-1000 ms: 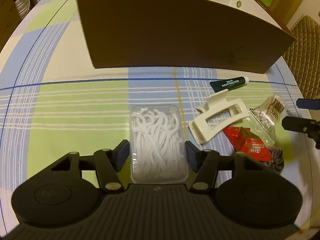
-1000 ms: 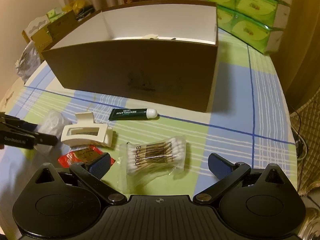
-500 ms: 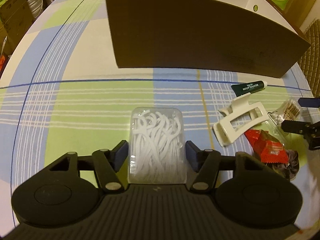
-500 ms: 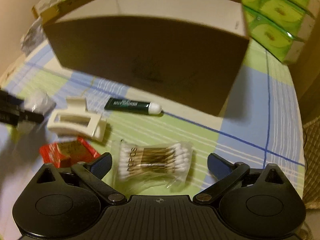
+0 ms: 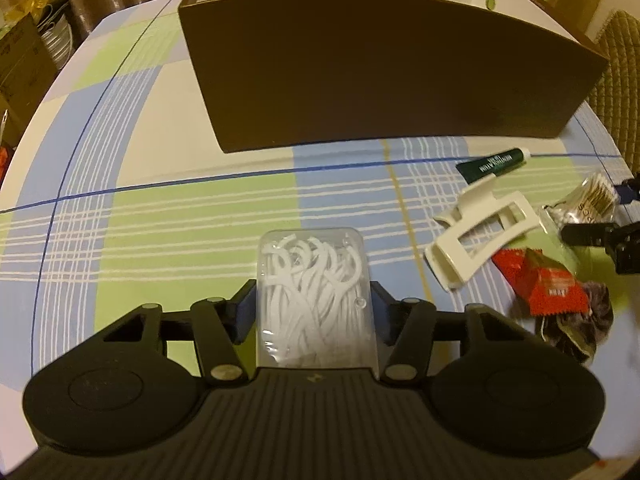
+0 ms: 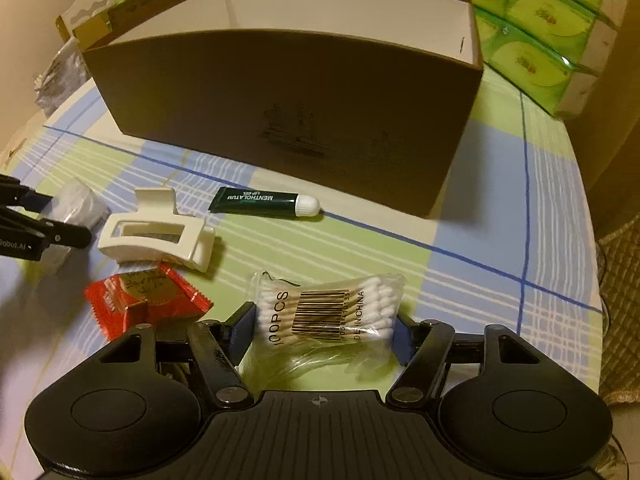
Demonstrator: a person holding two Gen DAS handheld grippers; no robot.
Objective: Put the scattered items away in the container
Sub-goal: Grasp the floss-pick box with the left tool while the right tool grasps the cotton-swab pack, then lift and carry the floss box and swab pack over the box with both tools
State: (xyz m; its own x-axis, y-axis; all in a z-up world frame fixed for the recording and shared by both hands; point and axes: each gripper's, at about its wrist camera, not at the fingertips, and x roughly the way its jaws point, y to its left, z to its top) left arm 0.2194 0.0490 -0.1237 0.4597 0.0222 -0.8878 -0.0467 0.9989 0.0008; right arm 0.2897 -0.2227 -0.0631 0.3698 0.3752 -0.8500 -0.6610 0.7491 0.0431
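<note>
A clear box of white floss picks (image 5: 316, 280) sits between my left gripper's (image 5: 314, 308) pads; the jaws are closing and both pads press its sides. My right gripper (image 6: 324, 332) is closing too, its pads touching both ends of a packet of cotton swabs (image 6: 328, 312) on the tablecloth. The open brown cardboard box (image 6: 280, 100) stands behind both grippers. In front of it lie a green lip gel tube (image 6: 260, 202), a white hair clip (image 6: 156, 236) and a red sachet (image 6: 140, 300).
A dark crumpled item (image 5: 580, 320) lies by the red sachet (image 5: 540, 284). Green tissue packs (image 6: 540, 20) are stacked at the back right. Cartons and clutter stand off the table's left edge. A woven chair (image 5: 616, 80) is at the right.
The right jaws have closed from wide apart onto the swab packet. The floss box has shifted left over the cloth with the left gripper. Both cameras now look more toward the cardboard box.
</note>
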